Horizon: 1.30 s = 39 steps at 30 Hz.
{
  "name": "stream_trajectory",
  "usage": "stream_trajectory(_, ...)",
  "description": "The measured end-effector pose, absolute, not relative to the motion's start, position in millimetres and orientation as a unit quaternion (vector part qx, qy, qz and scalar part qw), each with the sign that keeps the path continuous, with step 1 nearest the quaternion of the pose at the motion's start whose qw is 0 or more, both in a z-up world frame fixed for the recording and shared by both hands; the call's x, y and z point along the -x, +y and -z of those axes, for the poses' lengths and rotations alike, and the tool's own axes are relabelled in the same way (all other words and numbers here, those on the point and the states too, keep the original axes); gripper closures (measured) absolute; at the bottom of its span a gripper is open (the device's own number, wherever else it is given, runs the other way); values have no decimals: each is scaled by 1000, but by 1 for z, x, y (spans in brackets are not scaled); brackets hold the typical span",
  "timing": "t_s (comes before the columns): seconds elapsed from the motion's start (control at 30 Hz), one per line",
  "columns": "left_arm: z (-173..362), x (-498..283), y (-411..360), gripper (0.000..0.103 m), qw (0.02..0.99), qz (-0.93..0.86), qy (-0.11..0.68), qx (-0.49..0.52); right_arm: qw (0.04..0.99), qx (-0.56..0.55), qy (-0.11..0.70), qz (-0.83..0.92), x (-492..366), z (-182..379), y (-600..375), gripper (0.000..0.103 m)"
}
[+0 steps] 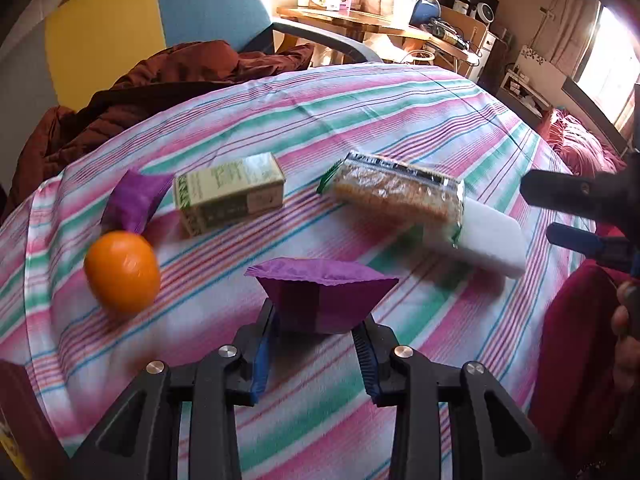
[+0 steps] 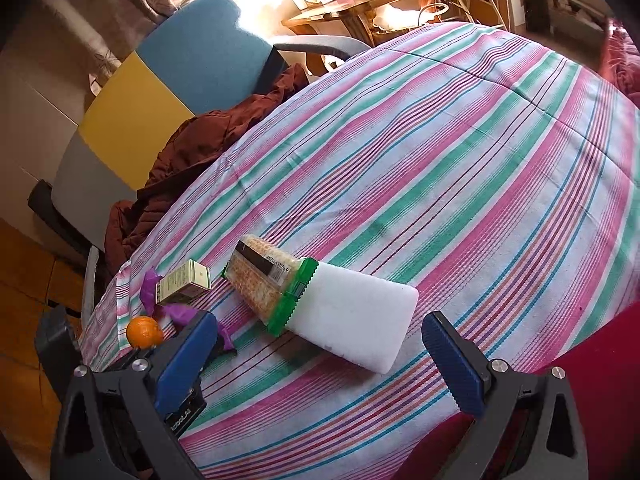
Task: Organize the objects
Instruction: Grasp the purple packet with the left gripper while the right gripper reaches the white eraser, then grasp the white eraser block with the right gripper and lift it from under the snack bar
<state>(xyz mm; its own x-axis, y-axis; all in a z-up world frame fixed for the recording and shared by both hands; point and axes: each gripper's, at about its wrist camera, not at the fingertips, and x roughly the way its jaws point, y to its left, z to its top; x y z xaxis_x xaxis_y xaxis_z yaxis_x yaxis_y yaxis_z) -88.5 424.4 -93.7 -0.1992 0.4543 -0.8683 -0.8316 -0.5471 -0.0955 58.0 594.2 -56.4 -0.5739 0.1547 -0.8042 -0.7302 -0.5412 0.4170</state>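
Observation:
My left gripper (image 1: pixel 318 320) is shut on a purple packet (image 1: pixel 324 292) and holds it just above the striped cloth. On the cloth lie an orange (image 1: pixel 122 272), a second purple packet (image 1: pixel 134 202), a green box (image 1: pixel 230 192), a cracker pack (image 1: pixel 396 190) and a white block (image 1: pixel 488 236). My right gripper (image 2: pixel 316 344) is open and empty, just short of the white block (image 2: pixel 352 316). The cracker pack (image 2: pixel 264 276) leans on that block. The right view also shows the green box (image 2: pixel 184 288) and the orange (image 2: pixel 144 332).
The striped cloth (image 2: pixel 440 160) covers a round table. A brown jacket (image 1: pixel 160 92) lies on a chair at the far left edge. A red cushion (image 2: pixel 580 360) lies at the near right. A cluttered desk (image 1: pixel 360 20) stands behind.

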Motion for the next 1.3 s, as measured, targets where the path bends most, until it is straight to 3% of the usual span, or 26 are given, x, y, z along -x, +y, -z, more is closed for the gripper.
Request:
stream_trajectory(0.27, 77, 53, 365, 67, 438, -741, 186, 473, 261, 434, 343, -791, -42, 58, 586, 0)
stream_trajectory(0.5, 75, 36, 333, 67, 443, -731, 167, 492, 221, 546, 160, -792, 0, 49, 583, 0)
stream_trajectory(0.7, 73, 24, 312, 67, 440, -729, 160, 499, 169, 625, 83, -757, 30, 86, 577, 1)
stream_trajectory(0.73, 72, 23, 309, 67, 440, -730, 159, 498, 166, 635, 75, -751, 32, 91, 575, 9)
stream_trajectory(0.77, 71, 21, 306, 67, 439, -732, 157, 496, 159, 644, 72, -745, 32, 97, 573, 25)
stream_trajectory(0.8, 70, 22, 303, 67, 438, -734, 154, 496, 169, 649, 48, -740, 31, 100, 569, 26)
stream_trajectory(0.9, 67, 21, 296, 67, 436, -737, 142, 497, 170, 649, 20, -741, 22, 91, 560, 50)
stream_trajectory(0.93, 66, 21, 294, 67, 436, -738, 139, 496, 159, 643, 30, -748, 18, 85, 557, 72)
stream_trajectory(0.97, 66, 20, 292, 67, 436, -739, 136, 496, 146, 638, 41, -755, 14, 79, 554, 85)
stream_trajectory(1.0, 66, 20, 292, 67, 435, -739, 135, 496, 137, 633, 42, -761, 10, 74, 549, 86)
stream_trajectory(1.1, 65, 17, 287, 67, 435, -741, 133, 493, 136, 627, 34, -766, 2, 67, 538, 85)
stream_trajectory(1.13, 63, 16, 286, 67, 435, -743, 133, 491, 138, 624, 45, -768, 1, 65, 543, 77)
stream_trajectory(1.17, 61, 15, 284, 67, 436, -744, 133, 488, 146, 620, 55, -769, -2, 64, 551, 46)
stream_trajectory(1.23, 58, 13, 278, 67, 436, -747, 129, 485, 173, 611, 63, -770, 3, 65, 560, 7)
stream_trajectory(1.3, 56, 14, 274, 67, 433, -749, 123, 486, 174, 618, 70, -764, 6, 69, 572, 8)
